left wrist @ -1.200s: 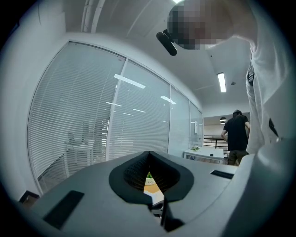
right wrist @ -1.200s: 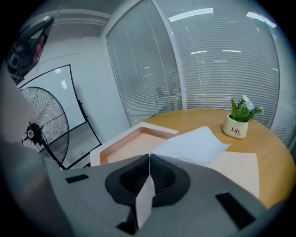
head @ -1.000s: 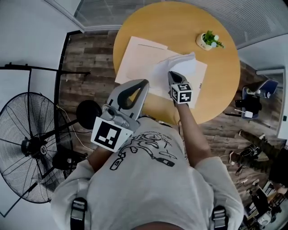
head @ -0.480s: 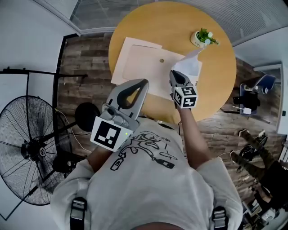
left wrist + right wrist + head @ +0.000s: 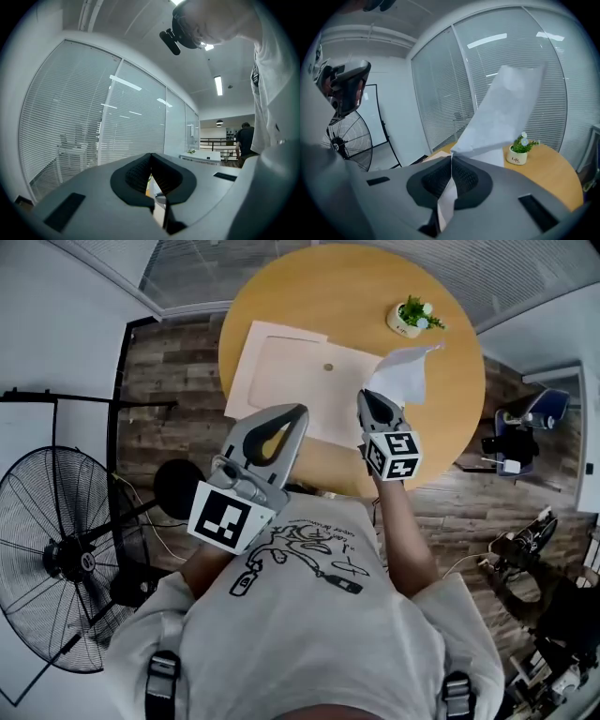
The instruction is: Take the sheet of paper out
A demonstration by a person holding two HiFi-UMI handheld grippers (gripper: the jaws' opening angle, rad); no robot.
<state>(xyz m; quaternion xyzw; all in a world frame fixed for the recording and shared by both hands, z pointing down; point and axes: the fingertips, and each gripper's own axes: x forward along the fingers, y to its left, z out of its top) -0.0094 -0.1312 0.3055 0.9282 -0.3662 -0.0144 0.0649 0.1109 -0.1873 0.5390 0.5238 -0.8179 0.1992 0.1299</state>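
Nearest to the person, at about eleven o'clock, the left gripper (image 5: 293, 416) is clenched on nothing, its jaws pressed together. At one o'clock the right gripper (image 5: 367, 396) is grasping the sheet of paper (image 5: 403, 379) by one corner. The sheet stands up in the air over the right end of the beige envelope (image 5: 291, 381), and it looks free of it. The envelope lies flat on the round table (image 5: 375, 287) at twelve o'clock. The small potted plant (image 5: 410, 315) stands farther away, at one o'clock, near the far rim.

I think the risk is the thin grip: only a corner is pinched, so a quick swing could tear it or let it slip. The loose sheet may also brush the plant and tip it.
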